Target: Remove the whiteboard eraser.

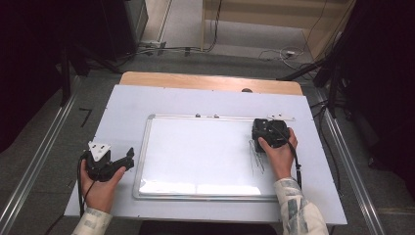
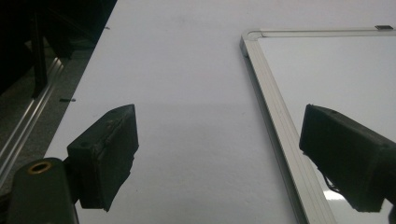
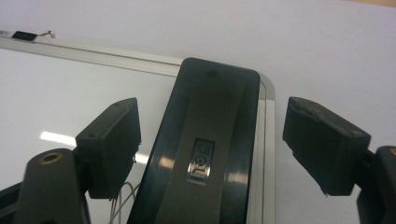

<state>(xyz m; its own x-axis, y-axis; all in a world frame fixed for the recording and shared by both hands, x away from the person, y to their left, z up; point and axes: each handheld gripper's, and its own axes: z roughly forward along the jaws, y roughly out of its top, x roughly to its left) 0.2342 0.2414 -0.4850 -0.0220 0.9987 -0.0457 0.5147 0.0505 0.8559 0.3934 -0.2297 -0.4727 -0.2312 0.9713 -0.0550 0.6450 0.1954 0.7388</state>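
Observation:
A whiteboard (image 1: 195,152) with a silver frame lies flat on the white table. Dark pen scribbles (image 1: 257,159) mark its right side. A black eraser (image 3: 210,140) with a small logo rests on the board's far right corner. My right gripper (image 1: 266,132) hovers over that corner. In the right gripper view it (image 3: 210,109) is open, one jaw on each side of the eraser with a gap at both. My left gripper (image 1: 128,159) sits left of the board, held low near the table. It (image 2: 219,116) is open and holds nothing, its right jaw over the board's frame (image 2: 268,98).
The white table sheet (image 1: 122,107) has bare room left of and behind the board. A wooden edge (image 1: 210,81) runs along the far side. Metal rails (image 1: 39,161) flank the table, and cables (image 1: 279,53) lie on the floor beyond.

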